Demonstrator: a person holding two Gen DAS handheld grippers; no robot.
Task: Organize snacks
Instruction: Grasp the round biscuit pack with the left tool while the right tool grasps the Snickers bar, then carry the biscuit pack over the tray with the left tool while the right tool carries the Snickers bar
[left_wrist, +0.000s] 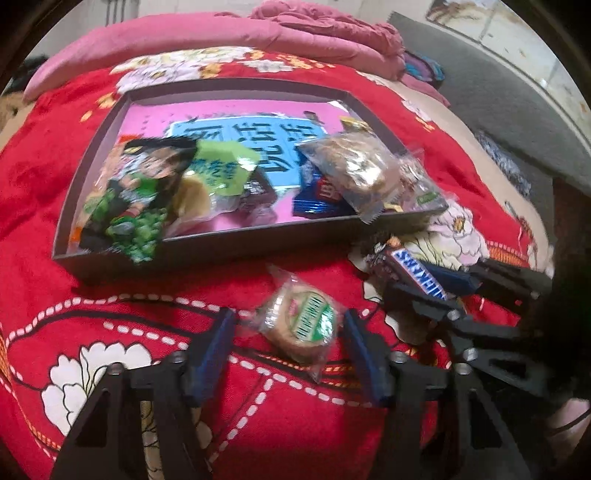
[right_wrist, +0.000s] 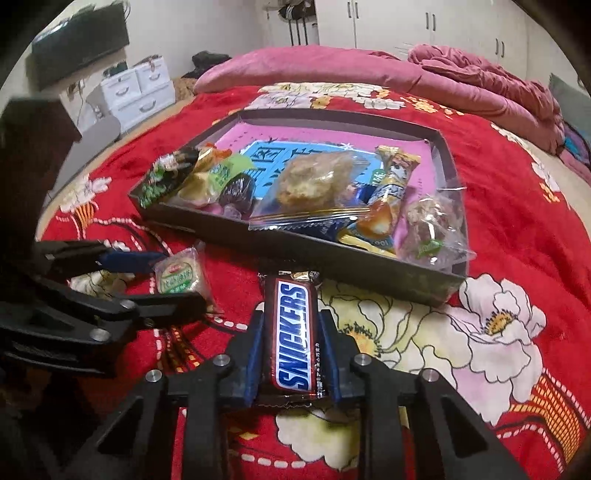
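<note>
A dark tray (left_wrist: 207, 245) with a pink and blue bottom lies on the red floral bedspread and holds several wrapped snacks; it also shows in the right wrist view (right_wrist: 332, 254). A round wrapped pastry (left_wrist: 301, 323) with a green label lies in front of it, between the open fingers of my left gripper (left_wrist: 290, 338), which straddle it without touching. The pastry also shows in the right wrist view (right_wrist: 179, 277). My right gripper (right_wrist: 293, 332) is shut on a Snickers bar (right_wrist: 293, 332), just before the tray's near rim. The bar also shows in the left wrist view (left_wrist: 419, 271).
A pink pillow (right_wrist: 314, 62) and crumpled pink quilt (right_wrist: 491, 81) lie at the bed's far end. White drawer boxes (right_wrist: 144, 88) stand on the floor to the left. Grey floor (left_wrist: 491, 96) lies right of the bed.
</note>
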